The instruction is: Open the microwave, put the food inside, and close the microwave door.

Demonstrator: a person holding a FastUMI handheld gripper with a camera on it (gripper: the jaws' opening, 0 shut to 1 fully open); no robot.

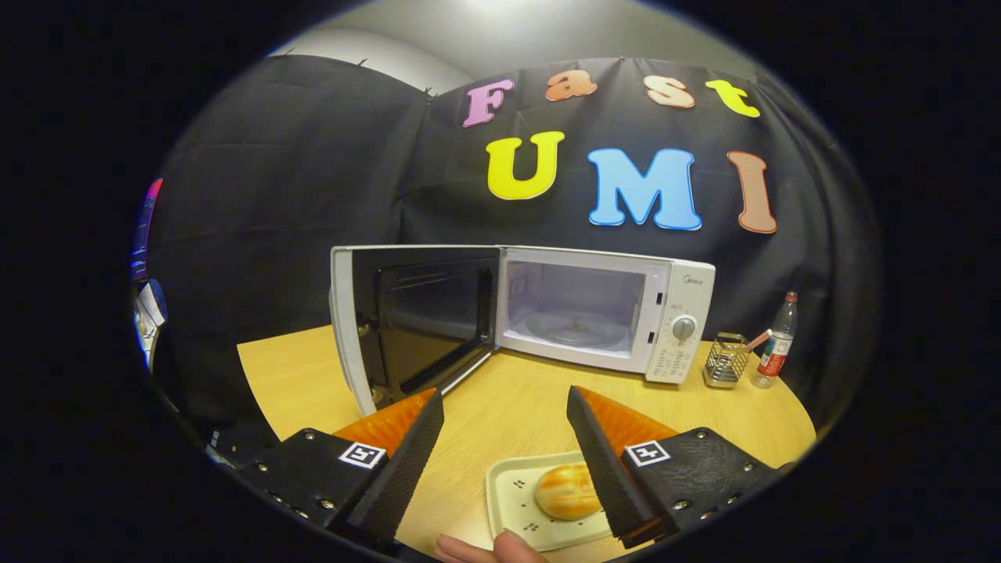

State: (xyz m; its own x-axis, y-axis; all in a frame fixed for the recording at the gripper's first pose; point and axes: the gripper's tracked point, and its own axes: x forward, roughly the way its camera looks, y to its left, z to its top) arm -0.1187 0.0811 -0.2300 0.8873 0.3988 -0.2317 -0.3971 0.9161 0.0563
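The gripper (504, 410) has its two fingers spread wide apart and they hold nothing; the wooden table (516, 391) shows in the gap between them. The food is a round, golden bread roll (565, 491) that lies on a small pale rectangular tray (516, 500), low between the fingers and closer to the right finger – the inner edge of that finger covers part of the roll and of the tray. The tray sits near the table's front edge, and a person's fingertip (510, 545) shows just at its near side. The white microwave (680, 297) stands well beyond the fingertips, at the far side of the table, and its door (407, 324) is already swung fully open to the left, so the cavity with the glass turntable (577, 328) is exposed and empty. So I judge that the opening step is done and the coming move depends on one relation: the tray lies below and behind the fingertips, while the cavity lies straight ahead and slightly right, so the gripper must first come back and down to the tray. The tray's long side seems to run roughly across the fingers, with a slight tilt. A brand mark sits on the microwave's top right corner above the dial (684, 328), but it is too small to read surely. Right of the microwave stand a wire holder (726, 361) and a plastic bottle (777, 344) with a red label – its writing cannot be read.
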